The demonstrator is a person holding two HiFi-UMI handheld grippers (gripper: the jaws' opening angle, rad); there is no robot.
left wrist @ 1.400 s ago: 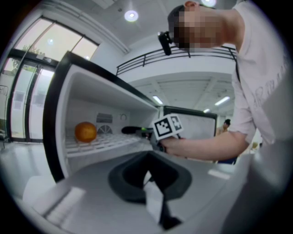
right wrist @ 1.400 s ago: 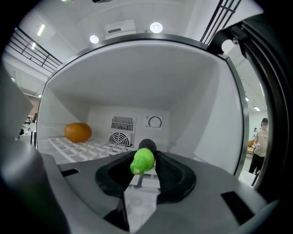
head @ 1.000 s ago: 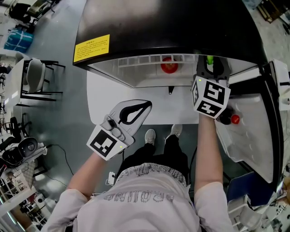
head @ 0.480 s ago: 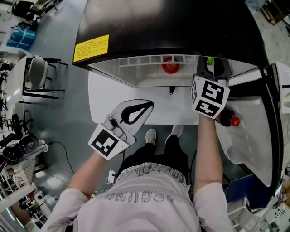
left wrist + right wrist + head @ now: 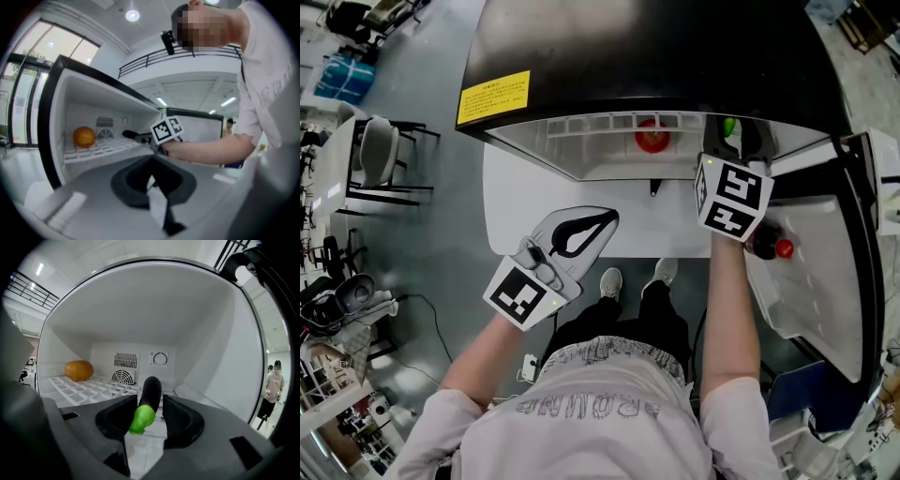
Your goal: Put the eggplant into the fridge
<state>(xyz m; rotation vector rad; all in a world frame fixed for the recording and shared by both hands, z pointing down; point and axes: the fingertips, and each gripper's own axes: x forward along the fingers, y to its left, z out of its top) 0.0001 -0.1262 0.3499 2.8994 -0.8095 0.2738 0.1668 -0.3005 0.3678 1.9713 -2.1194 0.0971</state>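
Observation:
The eggplant (image 5: 150, 391), dark with a green stem (image 5: 141, 419), lies on the white wire shelf (image 5: 82, 387) inside the fridge (image 5: 628, 56). It sits between the jaws of my right gripper (image 5: 149, 403), which are opening, with a gap on the right side. From the head view only the green stem (image 5: 730, 126) shows, beyond my right gripper (image 5: 733, 139), which reaches into the compartment. My left gripper (image 5: 606, 217) hangs shut and empty in front of the fridge, left of the right arm. In the left gripper view its jaws (image 5: 152, 159) point at the right gripper (image 5: 140, 137).
A round orange-red fruit (image 5: 78, 370) rests on the same shelf at the back left, also visible from above (image 5: 652, 137). The fridge door (image 5: 825, 281) stands open to the right and holds a red-capped bottle (image 5: 771, 246). A fan grille (image 5: 125, 366) is on the back wall.
Both hands have stayed where they were. The head view shows almost no difference between the frames.

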